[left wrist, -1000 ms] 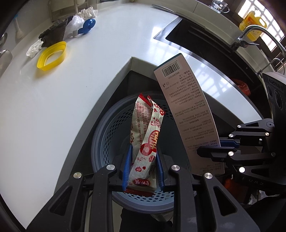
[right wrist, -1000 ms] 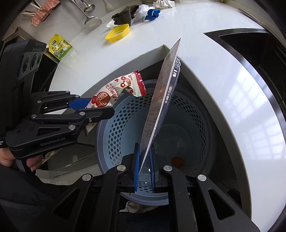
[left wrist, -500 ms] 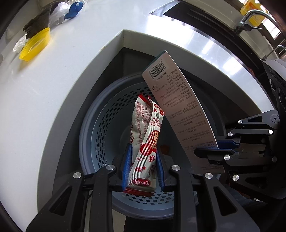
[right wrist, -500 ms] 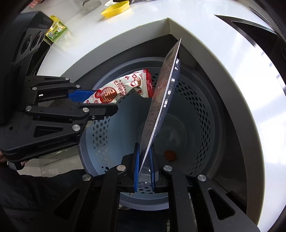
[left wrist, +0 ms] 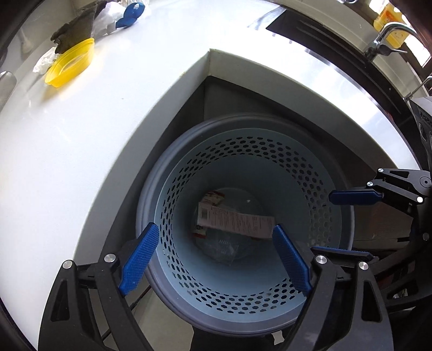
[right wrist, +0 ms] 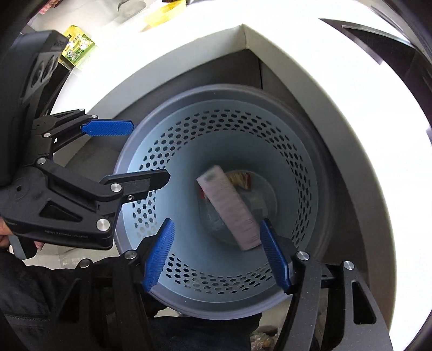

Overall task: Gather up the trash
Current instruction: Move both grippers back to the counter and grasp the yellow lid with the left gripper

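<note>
A: So, both over the bin (left wrist: 244, 306) at once?

B: Yes. The bin sits in the notch of the worktop (left wrist: 81, 151), and both grippers point steeply down into its mouth, so that whatever is let go falls inside and not on the floor.

A: And they have let go?

B: The left gripper (left wrist: 216, 257) has just been opening; its blue pads stand spread wide with nothing between them. The right gripper (right wrist: 217, 255) has just been opening too, and its pads are apart and bare.

A: Where did the trash end up?

B: On the bin's floor. The carton (left wrist: 235, 221), a flattened printed strip with a barcode at one end, lies across the red-and-white wrapper (left wrist: 213, 197), which peeks out from under it. In the right view the carton is blurred, so it may not have settled.

A: Anything else down there?

B: Something clear and crinkled under them, perhaps a film or a bag; I cannot tell which.

A: Is the job done?

B: I'd judge not. A yellow lid (left wrist: 68, 66), a dark rag (left wrist: 78, 40), some white plastic and a blue clip (left wrist: 129, 16) lie at the far end of the worktop, well apart from the bin.
</note>
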Demonstrator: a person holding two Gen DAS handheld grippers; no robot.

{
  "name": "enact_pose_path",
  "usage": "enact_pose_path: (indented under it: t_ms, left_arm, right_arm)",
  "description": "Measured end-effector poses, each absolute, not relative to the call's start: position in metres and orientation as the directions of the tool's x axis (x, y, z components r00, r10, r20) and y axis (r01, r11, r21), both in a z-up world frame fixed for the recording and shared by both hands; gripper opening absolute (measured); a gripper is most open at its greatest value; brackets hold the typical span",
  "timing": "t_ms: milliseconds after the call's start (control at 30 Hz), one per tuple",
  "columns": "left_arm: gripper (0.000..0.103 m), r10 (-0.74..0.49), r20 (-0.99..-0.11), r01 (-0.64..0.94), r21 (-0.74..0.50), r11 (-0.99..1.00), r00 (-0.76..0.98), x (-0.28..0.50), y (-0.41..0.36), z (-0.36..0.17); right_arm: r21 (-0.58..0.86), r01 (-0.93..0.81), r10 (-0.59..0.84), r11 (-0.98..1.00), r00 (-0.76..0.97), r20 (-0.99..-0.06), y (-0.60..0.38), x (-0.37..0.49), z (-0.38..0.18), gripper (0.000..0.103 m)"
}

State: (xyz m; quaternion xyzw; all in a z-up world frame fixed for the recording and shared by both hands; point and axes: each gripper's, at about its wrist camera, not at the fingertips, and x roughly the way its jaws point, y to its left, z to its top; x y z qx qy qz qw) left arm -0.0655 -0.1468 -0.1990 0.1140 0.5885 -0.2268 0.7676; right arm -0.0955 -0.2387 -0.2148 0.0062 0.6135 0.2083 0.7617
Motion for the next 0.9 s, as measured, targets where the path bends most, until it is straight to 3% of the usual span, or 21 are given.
enact_pose_path:
  t_ms: [400, 900]
  left_arm:
    - [0.094, -0.226, -0.872, 0.292, -0.101, 0.951, 0.434, -0.028, -0.082, -0.115]
    - [0.094, -0.144, -0.841, 0.172, -0.062, 0.983, 0.521, 0.069, -0.054, -0.097]
  right_arm:
    - [0.273, -0.331, 0.397, 0.903, 0.402, -0.826, -0.248, -0.048, -0.118, 0.069]
    - [0.197, -0.392, 0.393, 0.898, 0.517, -0.76, -0.225, 0.047, -0.062, 0.07]
